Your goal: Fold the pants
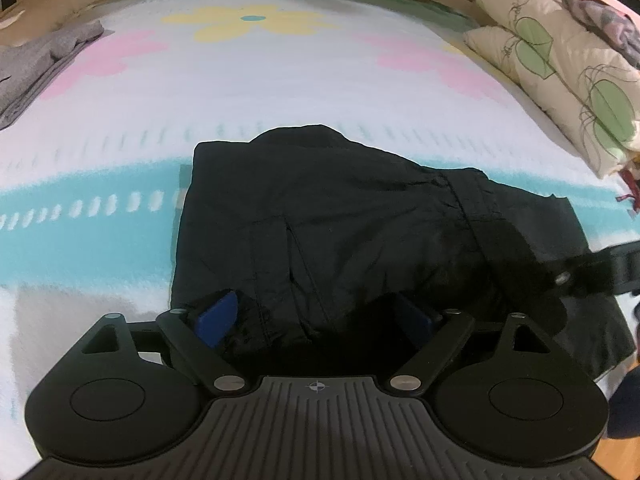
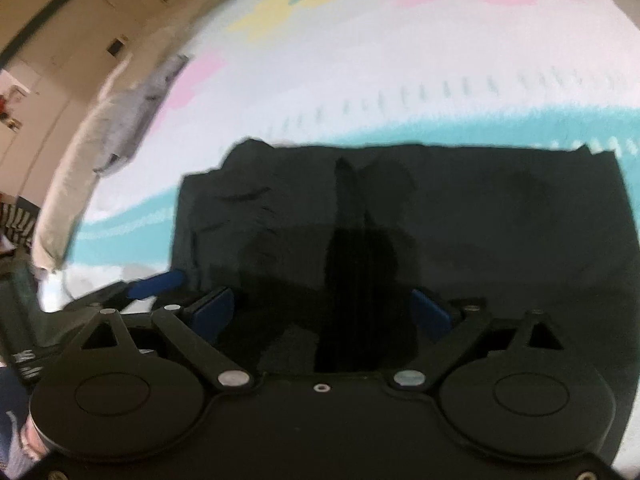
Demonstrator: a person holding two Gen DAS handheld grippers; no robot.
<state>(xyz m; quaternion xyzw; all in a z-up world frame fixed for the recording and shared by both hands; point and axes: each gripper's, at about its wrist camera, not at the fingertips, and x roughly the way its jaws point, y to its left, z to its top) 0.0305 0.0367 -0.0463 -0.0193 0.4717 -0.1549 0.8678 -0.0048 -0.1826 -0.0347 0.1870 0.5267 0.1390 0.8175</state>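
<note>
Near the bed's (image 1: 320, 92) front edge, on its teal stripe, black pants (image 1: 340, 232) lie folded into a creased, rumpled rectangle; left gripper (image 1: 316, 316) and right gripper (image 2: 324, 312) hover spread wide, gripping nothing

The pants (image 1: 340, 216) are plain black. The bed cover (image 1: 280, 92) is white with a teal band, pink blotches and a yellow flower — its centre teal. The pillows (image 1: 560, 72) are cream with green leaves; the folded cloth (image 1: 44, 60) is grey. Both grippers — black bodies — carry blue pads (image 1: 218, 316).
</note>
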